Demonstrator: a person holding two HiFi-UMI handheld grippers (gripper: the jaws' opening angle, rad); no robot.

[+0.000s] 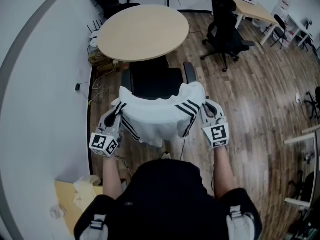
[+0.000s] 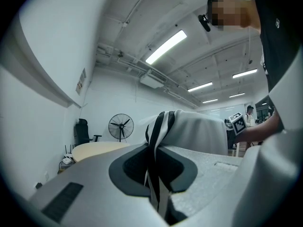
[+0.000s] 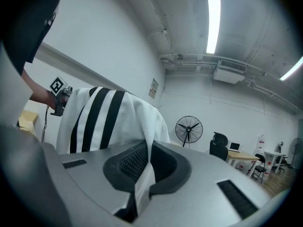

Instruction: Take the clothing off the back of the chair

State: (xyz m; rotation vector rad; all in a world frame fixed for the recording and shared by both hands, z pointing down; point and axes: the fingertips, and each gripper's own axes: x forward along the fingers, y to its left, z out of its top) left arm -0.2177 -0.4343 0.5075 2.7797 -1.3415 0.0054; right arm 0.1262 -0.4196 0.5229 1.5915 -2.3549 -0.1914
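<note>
Clamping down at the left, the left gripper point(image 1: 118, 109) has its jaws pressed together on a black-striped fold of the white clothing point(image 1: 159, 118), right at the left end of the chair back's top edge. The chair point(image 1: 156, 81) faces the round table point(image 1: 142, 31), and the clothing lies draped over its back. The clothing's long axis runs side to side from one gripper to the other, with the loose hem hanging toward the person. Over at the right end of that top edge, the right gripper point(image 1: 206, 106) is closed on the other striped end.

The head view alone shows the whole spread across the chair. The left gripper view shows the stripes pinched between the pads point(image 2: 142, 167), cloth point(image 2: 199, 134) rising beyond them, and a fan point(image 2: 120, 126) behind. The right gripper view shows a white fold nipped between its jaws point(image 3: 144, 169), plus a desk point(image 3: 239, 153) at the far right.
</note>
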